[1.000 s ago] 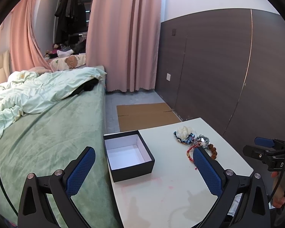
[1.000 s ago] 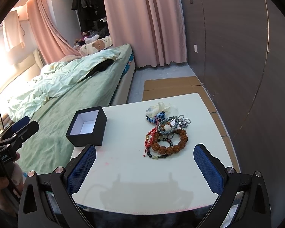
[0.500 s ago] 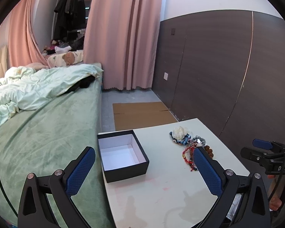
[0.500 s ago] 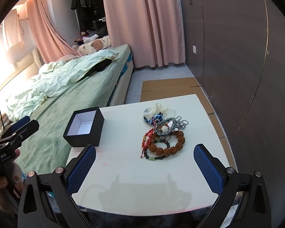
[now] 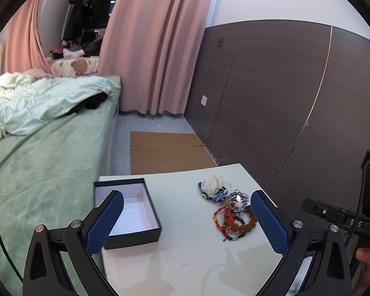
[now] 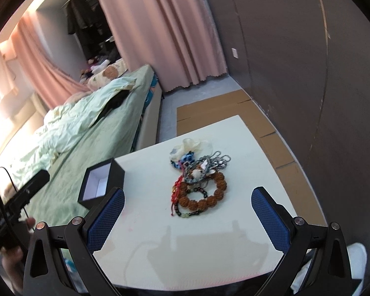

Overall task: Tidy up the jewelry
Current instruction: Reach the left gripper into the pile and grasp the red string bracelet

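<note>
A pile of jewelry (image 6: 199, 177) lies on the white table (image 6: 160, 234): a brown bead bracelet (image 6: 209, 197), a red cord bracelet, silver chains and a white flower piece. The pile also shows in the left wrist view (image 5: 230, 209). An open black box with a white inside (image 5: 128, 212) stands at the table's left; it also shows in the right wrist view (image 6: 101, 182). My left gripper (image 5: 185, 222) is open and empty above the table's near part. My right gripper (image 6: 187, 219) is open and empty, just short of the pile.
A bed with a green cover (image 5: 44, 162) runs along the table's left side. A dark panelled wall (image 5: 296, 98) is on the right. Flat cardboard (image 5: 167, 150) lies on the floor beyond the table, with pink curtains (image 5: 155, 49) behind it.
Both grippers have come closer to the table. The right wrist view has tilted and dropped toward the jewelry pile. Both stay open.
</note>
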The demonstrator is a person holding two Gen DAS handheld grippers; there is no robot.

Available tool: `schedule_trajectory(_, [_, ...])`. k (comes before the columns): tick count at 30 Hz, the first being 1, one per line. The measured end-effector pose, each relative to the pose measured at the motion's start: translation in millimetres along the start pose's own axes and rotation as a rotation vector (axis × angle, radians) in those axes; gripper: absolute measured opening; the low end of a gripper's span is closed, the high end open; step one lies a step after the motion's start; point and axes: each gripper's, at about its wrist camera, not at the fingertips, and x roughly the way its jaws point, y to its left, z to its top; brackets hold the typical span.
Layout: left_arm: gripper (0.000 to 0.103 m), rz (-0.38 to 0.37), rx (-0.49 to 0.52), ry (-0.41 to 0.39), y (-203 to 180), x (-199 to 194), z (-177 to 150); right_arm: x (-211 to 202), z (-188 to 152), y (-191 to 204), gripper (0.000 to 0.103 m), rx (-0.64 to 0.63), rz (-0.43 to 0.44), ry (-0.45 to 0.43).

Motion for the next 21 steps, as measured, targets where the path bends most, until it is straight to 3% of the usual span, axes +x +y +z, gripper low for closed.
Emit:
schedule_trajectory(5, [0.1,-0.032,-0.016,0.033,-4.9,21.1,1.2,10.1,5.3,-20.6,0.1,0.106,0.003,0.014])
schedule_trajectory(11, [0.085,-0.081,0.003,0.1,-21.2,52.8,-6.6,32.7,7.5,-33.2,0.083,0.161,-0.01,0.073])
schedule_trajectory(12, [0.077,-0.081,0.007,0.117,-24.4,58.4,-7.3,35.6,7.6,-34.5,0.08,0.172,0.0,0.079])
schedule_trajectory(13, [0.071,-0.088,0.009,0.136,-27.5,64.3,-8.4,38.9,7.9,-36.3,0.079,0.189,0.014,0.086])
schedule_trajectory(17, [0.069,-0.123,-0.001,0.184,-35.7,84.7,-13.5,48.9,8.2,-39.7,0.077,0.242,0.065,0.105])
schedule_trajectory(21, [0.055,-0.138,-0.008,0.253,-42.7,111.1,-22.9,60.3,8.8,-41.7,0.07,0.282,0.087,0.125])
